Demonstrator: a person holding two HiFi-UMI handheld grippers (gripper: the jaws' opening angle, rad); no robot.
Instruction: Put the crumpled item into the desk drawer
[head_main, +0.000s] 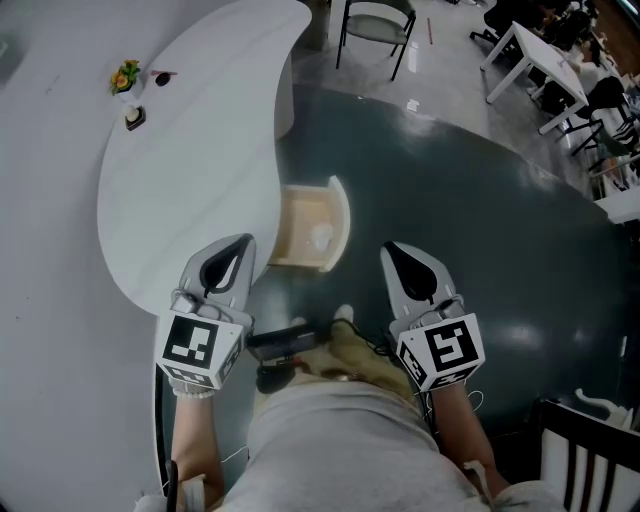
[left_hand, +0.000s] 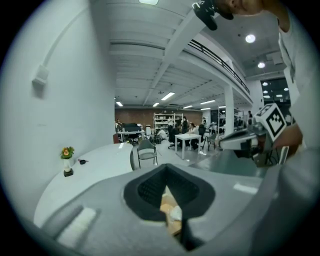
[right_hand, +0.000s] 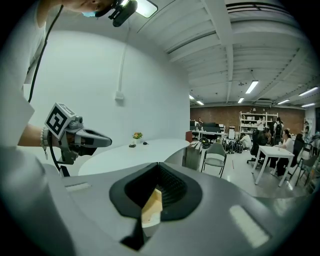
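The wooden desk drawer (head_main: 338, 212) stands pulled out from under the white curved desk (head_main: 190, 150). A small white crumpled item (head_main: 321, 237) lies inside it. My left gripper (head_main: 243, 243) hangs shut and empty over the desk's edge, left of the drawer. My right gripper (head_main: 388, 250) is shut and empty too, over the dark floor right of the drawer. In the left gripper view the gripper (left_hand: 166, 168) points past the desk, and the drawer with the crumpled item (left_hand: 175, 212) shows below its closed jaws. The right gripper (right_hand: 159, 165) shows the drawer's wood (right_hand: 152, 205) below its tips.
A small flower vase (head_main: 125, 78) and a dark object (head_main: 134, 118) sit at the desk's far end. A chair (head_main: 378, 25) stands beyond the desk, white tables (head_main: 540, 60) at the far right, a black chair (head_main: 590, 440) at my near right.
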